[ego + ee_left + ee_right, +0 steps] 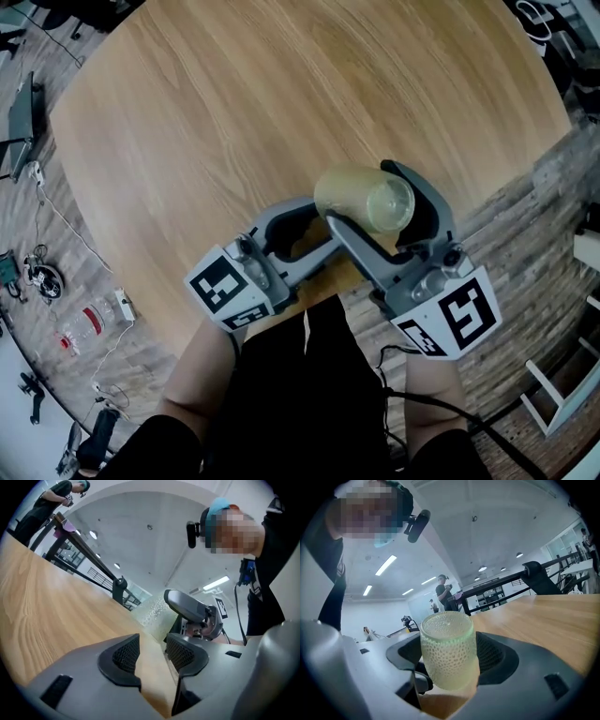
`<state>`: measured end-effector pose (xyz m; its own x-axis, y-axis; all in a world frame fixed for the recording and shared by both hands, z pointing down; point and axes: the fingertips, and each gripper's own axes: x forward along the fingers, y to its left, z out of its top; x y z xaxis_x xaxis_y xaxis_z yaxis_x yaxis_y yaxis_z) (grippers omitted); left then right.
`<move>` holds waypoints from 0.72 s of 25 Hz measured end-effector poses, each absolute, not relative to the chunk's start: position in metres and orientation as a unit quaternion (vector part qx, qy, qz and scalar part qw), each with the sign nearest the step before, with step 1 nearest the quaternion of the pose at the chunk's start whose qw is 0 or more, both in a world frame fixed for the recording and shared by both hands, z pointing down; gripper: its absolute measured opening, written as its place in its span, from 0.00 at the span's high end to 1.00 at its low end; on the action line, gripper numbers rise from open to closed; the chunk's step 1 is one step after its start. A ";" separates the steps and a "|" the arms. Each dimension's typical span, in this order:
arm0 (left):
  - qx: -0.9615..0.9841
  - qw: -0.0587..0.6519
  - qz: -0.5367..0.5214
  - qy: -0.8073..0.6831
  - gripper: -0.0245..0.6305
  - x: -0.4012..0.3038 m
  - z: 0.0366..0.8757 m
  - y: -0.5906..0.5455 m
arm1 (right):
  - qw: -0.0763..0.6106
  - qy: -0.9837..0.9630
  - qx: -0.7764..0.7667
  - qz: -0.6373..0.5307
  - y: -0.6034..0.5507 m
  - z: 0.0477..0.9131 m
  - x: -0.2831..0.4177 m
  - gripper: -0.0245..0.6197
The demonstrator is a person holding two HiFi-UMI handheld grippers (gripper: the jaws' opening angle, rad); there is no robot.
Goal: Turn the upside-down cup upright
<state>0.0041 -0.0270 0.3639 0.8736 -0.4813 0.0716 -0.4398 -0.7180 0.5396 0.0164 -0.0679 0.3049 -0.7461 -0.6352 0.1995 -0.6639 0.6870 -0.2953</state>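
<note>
Cup: the cup [449,653], pale green pebbled glass, is off the table [281,94] and tipped over above its near edge, between your two grippers.
Right gripper: your right gripper [367,202] has its jaws closed on the cup's sides, both pads pressing the wall. A side grip like this lets you roll the wrist to bring the cup round.
Left gripper: your left gripper [152,648] stands wide open with nothing between the pads. It sits just left of the cup, pointing level at it, probably as a spare hand.
Which end is up: I cannot tell the mouth from the base in these views.
Landing spot: the wood far of the grippers is bare, so nothing blocks the set-down.
In the way: only your own left jaws, close to the cup's swing.
Around: cables [42,277] and small clutter lie on the floor at left, well apart from the work.
</note>
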 end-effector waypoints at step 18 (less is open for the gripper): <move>0.956 0.212 -0.025 -0.200 0.92 0.021 0.346 -0.001 | -0.054 -0.916 0.313 0.246 -0.065 0.301 0.038 0.49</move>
